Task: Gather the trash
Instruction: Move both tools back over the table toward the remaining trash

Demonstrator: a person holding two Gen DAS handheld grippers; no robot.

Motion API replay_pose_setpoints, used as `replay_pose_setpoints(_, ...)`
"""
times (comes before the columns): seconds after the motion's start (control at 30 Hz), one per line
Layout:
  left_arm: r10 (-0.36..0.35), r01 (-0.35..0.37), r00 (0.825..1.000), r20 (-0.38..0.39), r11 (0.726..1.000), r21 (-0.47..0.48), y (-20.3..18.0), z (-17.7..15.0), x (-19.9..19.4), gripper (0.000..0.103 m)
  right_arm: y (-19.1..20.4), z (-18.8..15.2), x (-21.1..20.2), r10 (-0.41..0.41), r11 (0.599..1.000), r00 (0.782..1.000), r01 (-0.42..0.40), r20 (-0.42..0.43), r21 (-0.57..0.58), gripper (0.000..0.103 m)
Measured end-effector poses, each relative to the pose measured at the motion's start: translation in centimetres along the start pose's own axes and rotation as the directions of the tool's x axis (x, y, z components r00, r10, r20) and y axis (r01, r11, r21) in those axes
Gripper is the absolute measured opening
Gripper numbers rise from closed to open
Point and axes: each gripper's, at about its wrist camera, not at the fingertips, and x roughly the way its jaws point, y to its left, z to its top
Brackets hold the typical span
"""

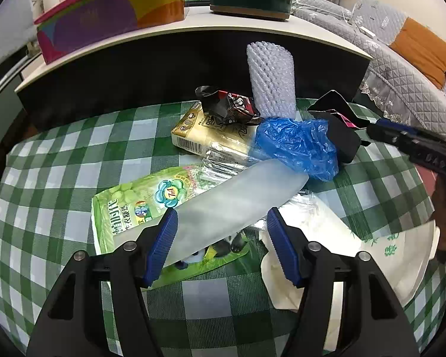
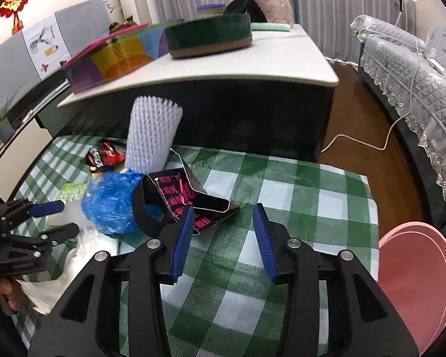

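Trash lies piled on a green checked tablecloth [image 1: 59, 160]. My left gripper [image 1: 221, 223] is open, its blue pads either side of a frosted plastic strip [image 1: 238, 196] lying over a green detergent pouch [image 1: 128, 205]. Behind are a gold carton [image 1: 199, 134], a crumpled black-red wrapper [image 1: 229, 104], a blue plastic bag [image 1: 300, 145] and white foam netting [image 1: 270, 80]. My right gripper [image 2: 221, 217] is open and empty, just right of a black-and-pink box [image 2: 181, 196]. The blue bag [image 2: 110, 202] and netting [image 2: 151, 134] show there too.
A white plastic bag [image 1: 371, 255] lies at the right of the pile. A low table [image 2: 252, 59] with a colourful box [image 2: 116, 56] and green round tin [image 2: 208, 35] stands behind. A pink bin [image 2: 416, 282] is at the right, a grey sofa [image 2: 416, 74] beyond.
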Motion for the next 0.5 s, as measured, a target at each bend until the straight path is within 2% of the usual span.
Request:
replay_pose_setpoints(0.07, -0.007, 0.007, 1.000, -0.008, 1.000, -0.004, 0.1, 0.1, 0.1, 0.055, -0.1, 0.1, 0.6, 0.006, 1.000, 1.000, -0.006, -0.007, 0.009, 0.042)
replay_pose_setpoints(0.2, -0.021, 0.021, 1.000, -0.016, 1.000, 0.013, -0.1, 0.1, 0.1, 0.039, -0.3, 0.5, 1.2, 0.018, 0.999, 1.000, -0.017, -0.009, 0.027, 0.042)
replay_pose_setpoints(0.37, -0.034, 0.035, 0.999, -0.016, 0.999, 0.028, -0.3, 0.2, -0.4, 0.022, 0.2, 0.7, 1.7, 0.043, 0.999, 0.999, -0.043, -0.026, 0.007, 0.042)
replay_pose_setpoints(0.5, -0.042, 0.042, 0.999, 0.000, 0.999, 0.031, -0.3, 0.4, -1.1, 0.000, 0.9, 0.7, 1.9, 0.048, 0.999, 0.998, -0.049, -0.037, -0.023, 0.042)
